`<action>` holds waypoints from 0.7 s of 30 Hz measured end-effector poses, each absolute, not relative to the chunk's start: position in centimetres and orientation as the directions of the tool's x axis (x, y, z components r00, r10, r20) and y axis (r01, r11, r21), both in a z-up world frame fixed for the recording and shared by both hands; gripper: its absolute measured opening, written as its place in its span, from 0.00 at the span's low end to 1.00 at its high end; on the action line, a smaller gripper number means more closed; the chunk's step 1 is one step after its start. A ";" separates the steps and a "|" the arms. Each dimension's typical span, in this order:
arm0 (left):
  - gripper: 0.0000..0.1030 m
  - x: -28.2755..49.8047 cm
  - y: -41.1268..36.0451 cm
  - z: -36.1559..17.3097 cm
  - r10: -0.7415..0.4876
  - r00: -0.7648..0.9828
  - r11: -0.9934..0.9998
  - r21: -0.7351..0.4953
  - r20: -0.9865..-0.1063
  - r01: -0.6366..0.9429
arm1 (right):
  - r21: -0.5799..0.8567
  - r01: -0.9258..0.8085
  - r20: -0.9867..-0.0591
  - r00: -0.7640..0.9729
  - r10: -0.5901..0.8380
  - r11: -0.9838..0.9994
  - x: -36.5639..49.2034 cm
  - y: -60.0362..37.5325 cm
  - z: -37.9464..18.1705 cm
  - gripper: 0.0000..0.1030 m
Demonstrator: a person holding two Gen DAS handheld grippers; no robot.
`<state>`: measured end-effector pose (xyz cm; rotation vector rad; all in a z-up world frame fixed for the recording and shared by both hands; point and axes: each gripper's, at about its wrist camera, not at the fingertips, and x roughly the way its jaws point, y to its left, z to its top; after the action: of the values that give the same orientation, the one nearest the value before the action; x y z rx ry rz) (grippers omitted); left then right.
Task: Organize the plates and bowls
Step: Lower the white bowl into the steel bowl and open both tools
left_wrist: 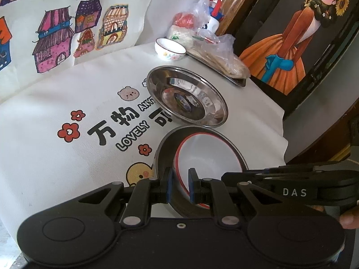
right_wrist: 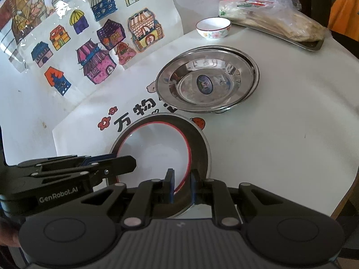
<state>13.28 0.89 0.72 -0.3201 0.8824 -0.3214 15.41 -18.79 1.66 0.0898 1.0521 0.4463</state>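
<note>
Both grippers — left gripper (left_wrist: 179, 187), right gripper (right_wrist: 182, 186) — pinch the round red-rimmed bowl (right_wrist: 157, 157).

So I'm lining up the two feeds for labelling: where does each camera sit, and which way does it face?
Left wrist view: on the left gripper, looking down over the red-rimmed bowl in its fingers towards the steel plate; the right gripper and a fingertip show.
Right wrist view: on the right gripper, gripping that bowl's other side; the left gripper enters at left.
Shared: bowl, steel plate, small floral bowl, white table.
</note>
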 end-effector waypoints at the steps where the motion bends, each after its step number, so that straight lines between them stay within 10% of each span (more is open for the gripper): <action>1: 0.13 13.3 1.0 0.7 -0.404 0.591 0.904 -0.405 -0.698 0.140 | 0.278 -0.315 -0.821 0.412 0.395 0.907 15.5 -18.7 1.7 0.16; 21: 0.14 14.6 0.3 1.1 -0.391 0.537 0.918 -0.356 -0.747 0.173 | 0.242 -0.343 -0.866 0.345 0.361 0.908 16.2 -17.9 1.5 0.20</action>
<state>14.57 0.30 1.15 -0.2514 0.9475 -0.3398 16.20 -17.88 1.52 0.0184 1.1298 0.4570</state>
